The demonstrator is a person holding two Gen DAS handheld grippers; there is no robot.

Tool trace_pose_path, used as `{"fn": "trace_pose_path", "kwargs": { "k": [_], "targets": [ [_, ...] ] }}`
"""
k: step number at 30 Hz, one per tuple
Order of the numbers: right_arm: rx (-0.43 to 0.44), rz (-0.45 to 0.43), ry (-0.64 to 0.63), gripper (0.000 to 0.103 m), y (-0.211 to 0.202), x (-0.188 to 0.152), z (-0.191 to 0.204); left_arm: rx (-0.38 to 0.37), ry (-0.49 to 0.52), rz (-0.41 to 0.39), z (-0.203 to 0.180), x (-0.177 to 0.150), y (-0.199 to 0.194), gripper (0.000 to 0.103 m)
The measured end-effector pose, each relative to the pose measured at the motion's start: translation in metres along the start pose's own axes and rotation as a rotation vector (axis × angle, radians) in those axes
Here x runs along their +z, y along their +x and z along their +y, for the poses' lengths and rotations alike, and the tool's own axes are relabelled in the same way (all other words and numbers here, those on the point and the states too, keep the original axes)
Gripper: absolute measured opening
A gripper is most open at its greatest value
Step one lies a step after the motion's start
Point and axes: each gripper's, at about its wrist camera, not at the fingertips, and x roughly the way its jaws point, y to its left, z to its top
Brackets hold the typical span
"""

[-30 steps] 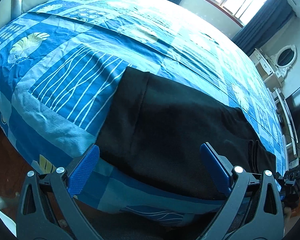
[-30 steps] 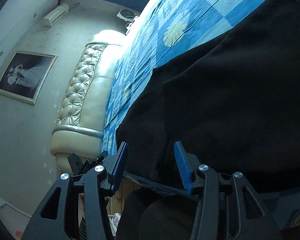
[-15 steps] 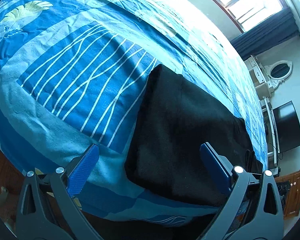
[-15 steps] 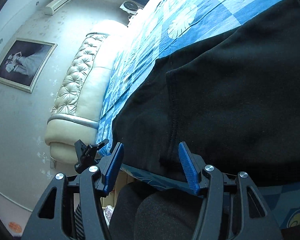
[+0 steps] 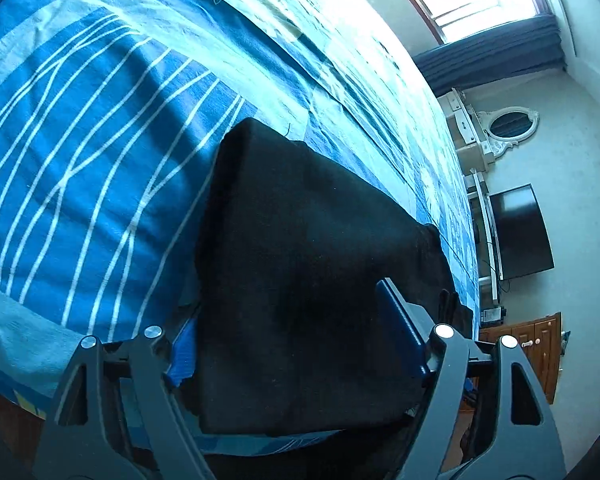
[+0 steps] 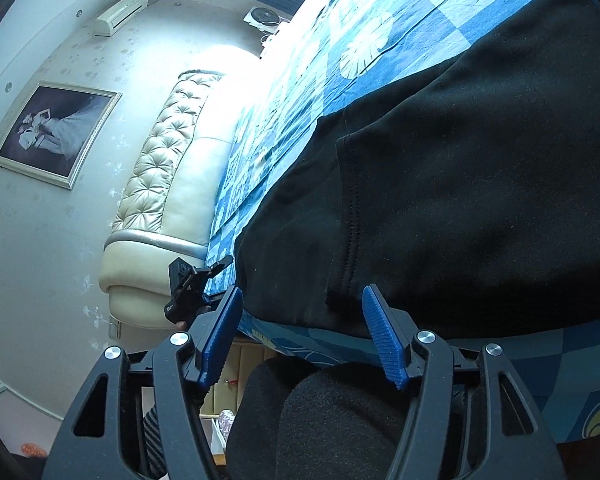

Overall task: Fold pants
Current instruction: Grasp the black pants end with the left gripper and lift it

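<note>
bed (image 5: 100,160): blue patterned cover, carries everything; near edge runs just under both grippers.
pants (image 5: 308,280): black, laid flat near the bed's near edge, already doubled into a long slab; 1 narrow end lies toward the left gripper, the wider seamed part toward the right.
pants, right view (image 6: 480,200): fabric lies flat on the cover; a vertical seam (image 6: 354,232) runs down to the near edge, ending between the right jaws.
left gripper (image 5: 296,344): jaws have just been closing and now straddle the narrow end; left pad looks tucked under the fabric edge, right pad sits against the other side. Whether the pads actually pinch cannot be told, so the grip is unconfirmed.
right gripper (image 6: 304,332): jaws have just been opening, roughly half wide, nothing held; pads stand clear at the pants' near edge, 1 either side of the seam end.
step in hand: likely taking hold of the near edge at 2 points for the next fold.
do it well: catch all layers in the left pinch, not only the top 1; set the right pads over the seam edge before closing; lift both ends level so the slab does not skew or drag the cover.
risk: pinching the bed cover along with the fabric.
</note>
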Motion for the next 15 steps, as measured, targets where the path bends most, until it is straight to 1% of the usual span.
{"fn": "trace_pose_path", "kwargs": {
  "k": [1, 2, 3, 4, 5, 6, 7, 10, 11, 15],
  "targets": [
    [0.001, 0.003, -0.001, 0.062, 0.001, -0.001, 0.0, 0.004, 0.004, -0.006, -0.002, 0.0, 0.003, 0.078],
    [0.002, 0.004, -0.002, 0.062, 0.002, -0.001, 0.001, 0.002, 0.001, -0.013, -0.002, 0.0, 0.004, 0.075],
    [-0.001, 0.004, -0.004, 0.062, 0.001, -0.001, 0.001, 0.0, -0.007, -0.018, -0.001, 0.0, 0.004, 0.07],
    [-0.004, 0.001, -0.007, 0.062, 0.001, -0.001, 0.001, 0.006, -0.018, -0.015, 0.002, 0.001, 0.004, 0.052],
    [-0.006, -0.003, -0.009, 0.062, 0.001, -0.001, 0.001, -0.004, -0.028, 0.001, 0.005, 0.002, 0.006, 0.037],
    [-0.006, -0.006, -0.008, 0.062, 0.0, 0.0, 0.001, -0.033, -0.041, 0.019, 0.007, 0.002, 0.007, 0.03],
    [-0.006, -0.007, -0.005, 0.062, 0.001, 0.0, 0.002, -0.053, -0.051, 0.038, 0.008, 0.001, 0.008, 0.016],
    [-0.018, -0.018, 0.007, 0.062, -0.002, 0.002, 0.0, 0.0, -0.015, 0.03, -0.007, 0.0, 0.002, 0.015],
    [-0.017, -0.024, 0.007, 0.062, -0.004, 0.001, 0.001, 0.006, -0.005, 0.021, -0.015, 0.001, -0.002, 0.014],
    [-0.016, -0.064, -0.015, 0.062, -0.02, 0.005, 0.008, -0.039, 0.003, -0.011, -0.051, 0.008, -0.023, 0.013]
  ]
}}
